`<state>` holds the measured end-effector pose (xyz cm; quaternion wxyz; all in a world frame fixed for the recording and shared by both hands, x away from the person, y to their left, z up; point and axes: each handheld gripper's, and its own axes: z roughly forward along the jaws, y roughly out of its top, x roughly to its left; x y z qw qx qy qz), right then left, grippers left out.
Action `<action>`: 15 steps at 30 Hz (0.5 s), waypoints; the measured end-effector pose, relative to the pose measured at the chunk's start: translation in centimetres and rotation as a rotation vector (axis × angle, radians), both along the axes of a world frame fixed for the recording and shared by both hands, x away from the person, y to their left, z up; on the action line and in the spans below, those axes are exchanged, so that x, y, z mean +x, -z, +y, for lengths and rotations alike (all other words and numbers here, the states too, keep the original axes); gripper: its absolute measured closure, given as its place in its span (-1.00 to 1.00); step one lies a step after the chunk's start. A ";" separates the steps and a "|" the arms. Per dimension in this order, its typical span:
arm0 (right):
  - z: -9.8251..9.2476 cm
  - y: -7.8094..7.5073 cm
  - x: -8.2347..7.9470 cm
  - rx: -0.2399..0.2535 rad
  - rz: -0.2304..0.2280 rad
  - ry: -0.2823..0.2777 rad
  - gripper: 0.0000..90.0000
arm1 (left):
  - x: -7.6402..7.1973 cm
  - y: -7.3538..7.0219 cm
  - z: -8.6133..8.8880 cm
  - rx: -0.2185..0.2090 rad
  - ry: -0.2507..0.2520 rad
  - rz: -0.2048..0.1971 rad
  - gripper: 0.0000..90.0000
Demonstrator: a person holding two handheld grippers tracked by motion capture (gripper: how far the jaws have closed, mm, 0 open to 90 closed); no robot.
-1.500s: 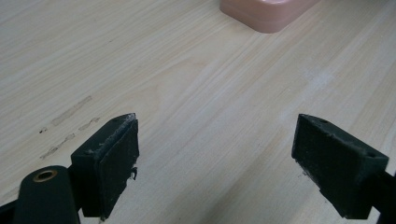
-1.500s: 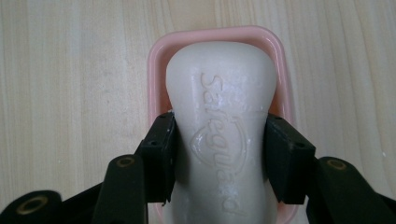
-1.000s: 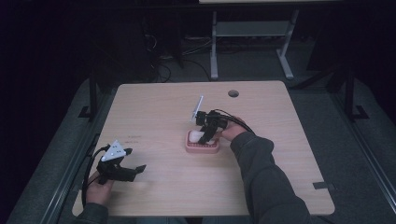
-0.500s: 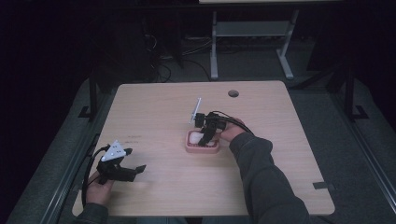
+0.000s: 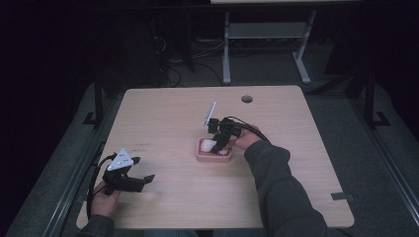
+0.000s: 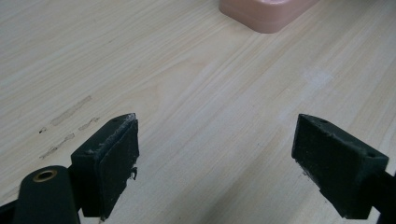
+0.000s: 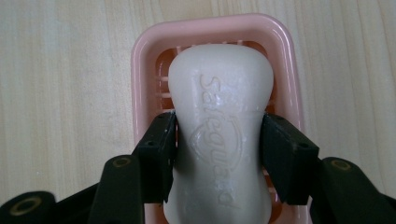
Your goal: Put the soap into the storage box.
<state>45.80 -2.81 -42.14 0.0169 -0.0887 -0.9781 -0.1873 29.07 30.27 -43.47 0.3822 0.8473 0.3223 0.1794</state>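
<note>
The light wooden surface point(image 5: 163, 123) sits in a dark room. On it, the pink dish point(image 7: 144, 56) holds white soap point(image 7: 219, 140), squeezed by the right gripper point(image 7: 218, 149) fingers. Near the dish, the left gripper point(image 6: 217, 158) fingers are wide apart.

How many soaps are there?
1. The white soap bar sits in the pink soap dish mid-table, squeezed between the right gripper jaws. None seems hidden.

Dim, dark-edged high view; both close views bright and sharp.
</note>
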 end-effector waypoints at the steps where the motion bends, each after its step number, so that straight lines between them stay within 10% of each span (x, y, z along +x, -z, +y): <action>1: -0.1 0.0 0.0 0.002 -0.003 0.000 0.01 | 0.0 0.0 0.0 0.001 0.001 0.000 -0.68; 15: -1.6 -0.7 -0.3 0.056 -0.007 0.036 -0.14 | 0.1 0.0 -0.1 0.002 0.007 0.002 -0.68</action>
